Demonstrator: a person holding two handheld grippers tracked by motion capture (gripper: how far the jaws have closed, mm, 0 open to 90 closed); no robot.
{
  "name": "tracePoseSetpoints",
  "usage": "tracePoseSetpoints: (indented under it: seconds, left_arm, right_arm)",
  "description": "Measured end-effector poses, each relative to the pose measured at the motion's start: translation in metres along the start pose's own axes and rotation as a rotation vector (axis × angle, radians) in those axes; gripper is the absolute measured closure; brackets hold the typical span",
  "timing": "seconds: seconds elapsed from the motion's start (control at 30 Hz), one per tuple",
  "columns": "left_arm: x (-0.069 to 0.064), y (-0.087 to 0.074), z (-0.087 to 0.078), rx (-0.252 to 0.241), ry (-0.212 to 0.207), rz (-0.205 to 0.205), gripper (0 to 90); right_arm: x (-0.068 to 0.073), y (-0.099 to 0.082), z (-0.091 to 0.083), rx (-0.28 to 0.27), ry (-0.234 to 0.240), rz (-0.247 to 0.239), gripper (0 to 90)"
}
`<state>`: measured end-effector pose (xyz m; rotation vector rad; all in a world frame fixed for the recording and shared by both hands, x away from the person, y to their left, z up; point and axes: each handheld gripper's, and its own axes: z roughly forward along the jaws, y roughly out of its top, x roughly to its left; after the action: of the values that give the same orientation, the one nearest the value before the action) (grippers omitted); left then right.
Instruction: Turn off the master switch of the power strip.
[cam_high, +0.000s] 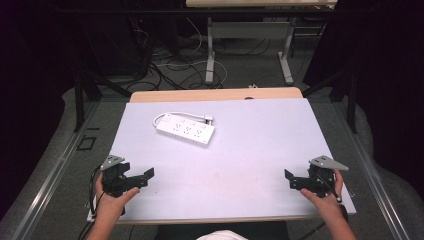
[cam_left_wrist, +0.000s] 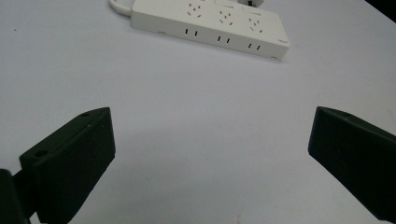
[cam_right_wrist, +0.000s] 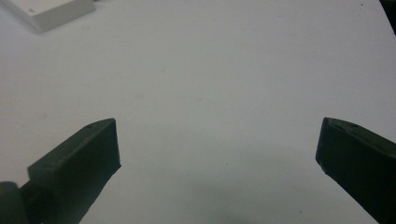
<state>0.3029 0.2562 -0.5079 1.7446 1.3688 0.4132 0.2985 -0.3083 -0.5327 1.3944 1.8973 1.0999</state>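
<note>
A white power strip with several sockets lies flat on the far left part of the white table top, its white cord looped behind it. My left gripper rests near the front left corner, held in a hand, jaws wide open with nothing between them. From the left gripper view the power strip lies ahead, well apart from the gripper. My right gripper sits near the front right corner, also open and empty. In the right gripper view a corner of the power strip shows at the far upper left.
A wooden strip runs along the table's far edge. Beyond it stand white desk legs and tangled cables on the floor. Dark curtains flank both sides. The table's middle is bare white surface.
</note>
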Motion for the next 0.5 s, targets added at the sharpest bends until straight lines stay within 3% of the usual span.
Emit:
tracePoseSetpoints:
  seconds: [0.2, 0.5]
  left_arm:
    - [0.000, 0.011, 0.000, -0.006, 0.010, 0.008, 1.9]
    - [-0.008, 0.033, 0.003, -0.011, 0.011, 0.029, 3.0]
  right_arm:
    - [0.003, 0.000, 0.001, -0.005, 0.023, 0.017, 0.0]
    - [0.004, 0.001, 0.004, -0.004, 0.013, -0.011, 0.0]
